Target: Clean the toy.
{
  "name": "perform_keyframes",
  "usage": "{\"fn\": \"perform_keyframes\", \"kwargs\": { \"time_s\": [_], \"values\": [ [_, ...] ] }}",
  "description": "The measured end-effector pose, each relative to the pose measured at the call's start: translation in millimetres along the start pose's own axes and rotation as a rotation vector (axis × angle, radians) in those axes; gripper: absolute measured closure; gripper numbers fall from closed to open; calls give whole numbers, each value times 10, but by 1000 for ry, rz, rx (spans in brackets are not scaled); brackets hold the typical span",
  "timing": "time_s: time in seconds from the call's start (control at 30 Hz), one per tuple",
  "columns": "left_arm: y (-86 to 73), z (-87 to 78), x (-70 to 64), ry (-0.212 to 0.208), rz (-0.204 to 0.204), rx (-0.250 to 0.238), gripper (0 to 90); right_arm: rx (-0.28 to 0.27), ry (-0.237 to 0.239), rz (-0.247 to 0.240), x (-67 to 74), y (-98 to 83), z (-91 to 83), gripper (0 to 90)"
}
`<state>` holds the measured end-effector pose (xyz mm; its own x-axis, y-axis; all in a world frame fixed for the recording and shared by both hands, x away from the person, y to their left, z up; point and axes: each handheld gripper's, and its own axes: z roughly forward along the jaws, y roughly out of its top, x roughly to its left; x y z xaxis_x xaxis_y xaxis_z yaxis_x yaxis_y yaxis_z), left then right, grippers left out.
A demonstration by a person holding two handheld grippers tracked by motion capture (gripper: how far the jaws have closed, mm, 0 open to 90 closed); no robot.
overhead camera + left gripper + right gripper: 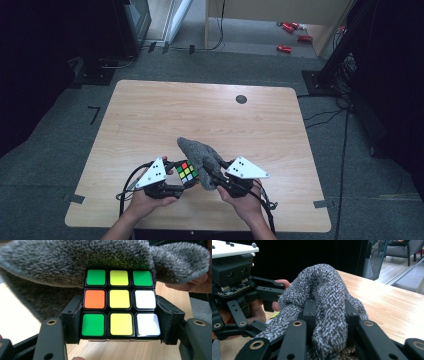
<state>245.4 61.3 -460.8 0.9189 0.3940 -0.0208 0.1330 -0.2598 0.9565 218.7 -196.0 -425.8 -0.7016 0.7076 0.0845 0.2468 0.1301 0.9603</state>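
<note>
A scrambled puzzle cube (186,172) sits between the jaws of my left gripper (181,181), low over the table's front. In the left gripper view its jaws press both side faces of the puzzle cube (119,303), whose near face shows green, yellow, orange and white stickers. A grey fuzzy cloth (201,154) lies draped against the cube's far side. My right gripper (214,176) is shut on a fold of the grey fuzzy cloth (325,300), with cloth bulging up between the jaws. The left gripper (268,296) stands just left of the cloth in the right gripper view.
The wooden table (150,115) stretches away beyond both hands, with a dark round cable hole (241,99) near its far edge. Cables trail on the grey floor at the right, and red items (290,35) lie far behind the table.
</note>
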Motion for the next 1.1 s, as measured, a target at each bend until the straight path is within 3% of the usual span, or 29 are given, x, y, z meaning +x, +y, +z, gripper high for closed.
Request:
{"fn": "perform_keyframes", "kwargs": {
  "time_s": [0.23, 0.37, 0.43, 0.5, 0.57, 0.67, 0.77, 0.9, 1.0, 1.1],
  "values": [
    [-6, -52, 62, -12, -55, -35, 348, 77, -31, 25, -133, -134, 69, 717],
    [-19, 18, 30, 9, -35, 19, 348, 28, -45, -10, -50, -38, 17, 715],
    [-26, 48, -3, -1, -24, 29, 348, 10, -34, -35, 12, -1, 8, 716],
    [-17, 45, -6, 1, -22, 24, 348, 21, -50, -69, 39, -11, 27, 717],
    [-13, 8, 27, 1, -39, 3, 348, 35, -52, -43, -7, -58, 46, 718],
    [-2, -60, 99, 10, -72, -29, 348, 79, -98, -37, -71, -140, 86, 722],
    [-3, -53, 115, 15, -82, -10, 348, 49, -102, -52, -22, -85, 67, 723],
    [-8, 6, 47, 8, -55, 15, 348, 4, -66, -102, 110, 35, 29, 723],
    [2, -24, 62, 7, -62, -5, 348, 15, -64, -84, 76, -2, 39, 724],
    [2, -68, 111, -2, -83, -24, 348, 70, -109, -89, 34, -72, 85, 724]
  ]
}}
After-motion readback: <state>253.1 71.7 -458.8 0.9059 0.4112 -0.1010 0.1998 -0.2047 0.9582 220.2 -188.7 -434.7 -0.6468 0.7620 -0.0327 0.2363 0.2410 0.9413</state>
